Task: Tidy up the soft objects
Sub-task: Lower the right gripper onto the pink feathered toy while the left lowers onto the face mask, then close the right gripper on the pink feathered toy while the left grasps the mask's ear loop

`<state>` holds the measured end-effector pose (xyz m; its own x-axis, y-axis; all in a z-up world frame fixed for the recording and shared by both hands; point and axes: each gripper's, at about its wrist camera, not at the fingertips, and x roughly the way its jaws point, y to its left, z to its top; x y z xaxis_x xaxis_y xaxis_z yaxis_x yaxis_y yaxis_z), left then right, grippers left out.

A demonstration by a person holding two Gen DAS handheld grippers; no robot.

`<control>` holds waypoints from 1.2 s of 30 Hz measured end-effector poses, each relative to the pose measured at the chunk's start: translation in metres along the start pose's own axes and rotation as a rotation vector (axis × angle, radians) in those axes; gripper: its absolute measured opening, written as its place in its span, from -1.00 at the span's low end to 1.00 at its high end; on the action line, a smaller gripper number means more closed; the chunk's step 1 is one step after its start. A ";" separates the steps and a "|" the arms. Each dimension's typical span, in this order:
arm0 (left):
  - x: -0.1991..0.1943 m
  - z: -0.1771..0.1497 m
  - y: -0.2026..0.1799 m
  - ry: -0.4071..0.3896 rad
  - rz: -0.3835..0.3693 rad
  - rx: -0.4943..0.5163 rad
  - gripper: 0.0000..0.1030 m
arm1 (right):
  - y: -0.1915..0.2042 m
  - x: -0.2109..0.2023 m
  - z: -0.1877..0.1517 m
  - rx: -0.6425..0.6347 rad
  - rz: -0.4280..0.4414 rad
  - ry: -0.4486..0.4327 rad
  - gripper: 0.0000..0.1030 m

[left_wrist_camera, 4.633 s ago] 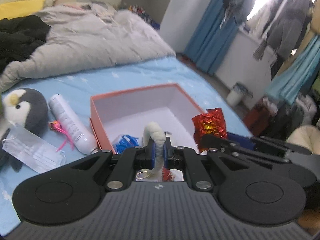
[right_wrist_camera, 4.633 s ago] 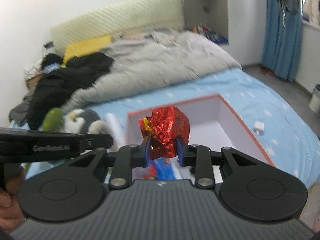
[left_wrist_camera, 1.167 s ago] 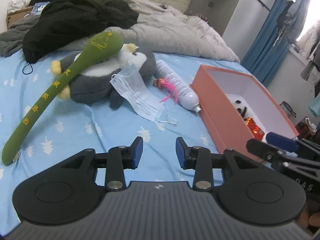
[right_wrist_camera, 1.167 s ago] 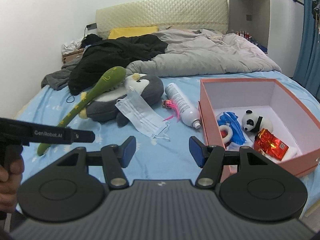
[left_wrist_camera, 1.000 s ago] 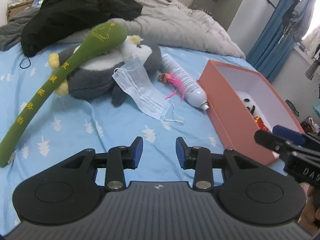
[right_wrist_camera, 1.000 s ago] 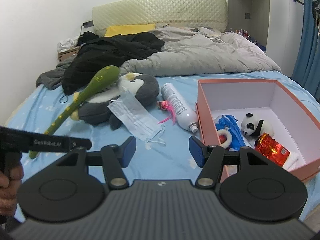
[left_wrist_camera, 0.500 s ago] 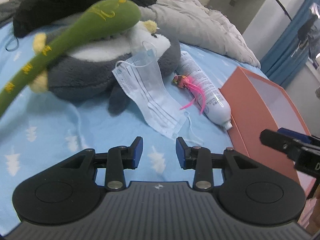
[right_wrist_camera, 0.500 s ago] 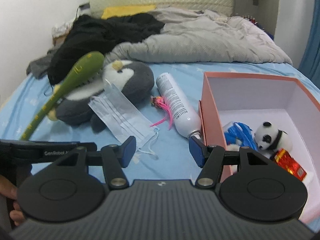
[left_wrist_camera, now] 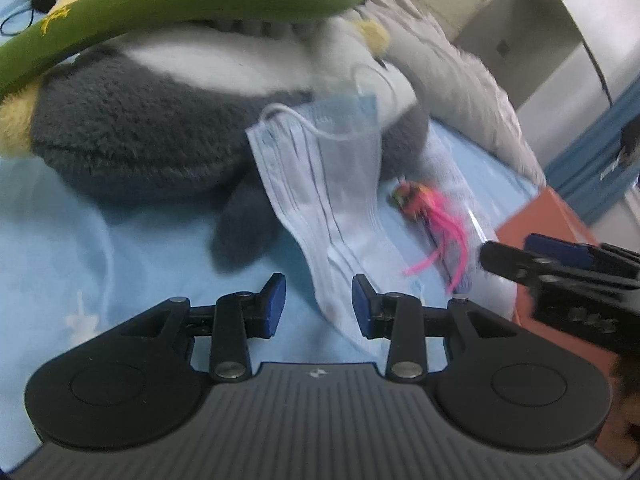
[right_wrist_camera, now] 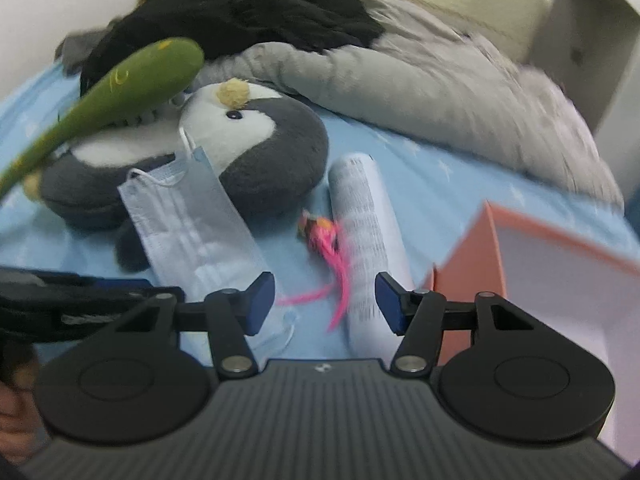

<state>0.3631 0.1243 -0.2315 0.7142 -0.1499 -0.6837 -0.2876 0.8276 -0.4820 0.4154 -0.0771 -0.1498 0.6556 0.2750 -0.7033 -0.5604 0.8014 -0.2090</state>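
Note:
A light blue face mask (left_wrist_camera: 332,200) lies on the blue bedsheet, leaning on a grey penguin plush (left_wrist_camera: 152,128). My left gripper (left_wrist_camera: 319,305) is open and empty, low over the mask's near end. A pink feather toy (right_wrist_camera: 328,256) lies beside a white spray can (right_wrist_camera: 368,236). My right gripper (right_wrist_camera: 325,302) is open and empty, just short of the feather toy and can. The mask (right_wrist_camera: 192,216) and penguin (right_wrist_camera: 256,140) also show in the right wrist view. A long green plush (right_wrist_camera: 120,92) lies over the penguin. The orange box (right_wrist_camera: 520,264) is at the right.
A grey duvet (right_wrist_camera: 420,80) and black clothes (right_wrist_camera: 240,12) are piled at the head of the bed. A blue curtain (left_wrist_camera: 592,152) hangs at the far right. The right gripper's fingers (left_wrist_camera: 560,264) reach into the left wrist view.
Both grippers have let go of their items into the box, swung left, and moved in low and close to the mask, feather toy and can. Both stay open.

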 end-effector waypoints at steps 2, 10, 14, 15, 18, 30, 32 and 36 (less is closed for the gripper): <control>0.004 0.004 0.004 -0.009 -0.033 -0.029 -0.19 | 0.005 0.017 0.009 -0.083 -0.013 0.002 0.12; 0.023 0.014 0.006 -0.012 -0.070 -0.047 -0.20 | 0.021 0.062 0.026 -0.351 -0.019 0.030 0.09; 0.031 0.016 0.004 -0.030 -0.071 -0.053 -0.42 | 0.029 0.072 0.025 -0.444 -0.001 0.057 0.06; 0.033 0.016 0.004 -0.032 -0.062 -0.058 -0.48 | 0.031 0.075 0.024 -0.466 -0.007 0.062 0.04; 0.037 0.021 0.008 -0.037 -0.046 -0.088 -0.83 | 0.039 0.081 0.018 -0.564 -0.051 0.057 -0.07; 0.025 0.026 -0.002 -0.034 -0.020 -0.070 -0.94 | 0.053 0.080 0.009 -0.639 -0.091 0.066 -0.50; 0.019 0.029 -0.004 -0.038 -0.023 -0.064 -0.94 | 0.050 0.073 0.011 -0.597 -0.074 0.069 -0.51; 0.001 0.031 -0.010 -0.053 -0.031 -0.051 -0.94 | 0.046 0.055 0.015 -0.518 -0.063 0.057 -0.51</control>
<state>0.3861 0.1325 -0.2106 0.7555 -0.1451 -0.6389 -0.2959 0.7944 -0.5304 0.4335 -0.0171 -0.1874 0.6757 0.1936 -0.7113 -0.7070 0.4434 -0.5509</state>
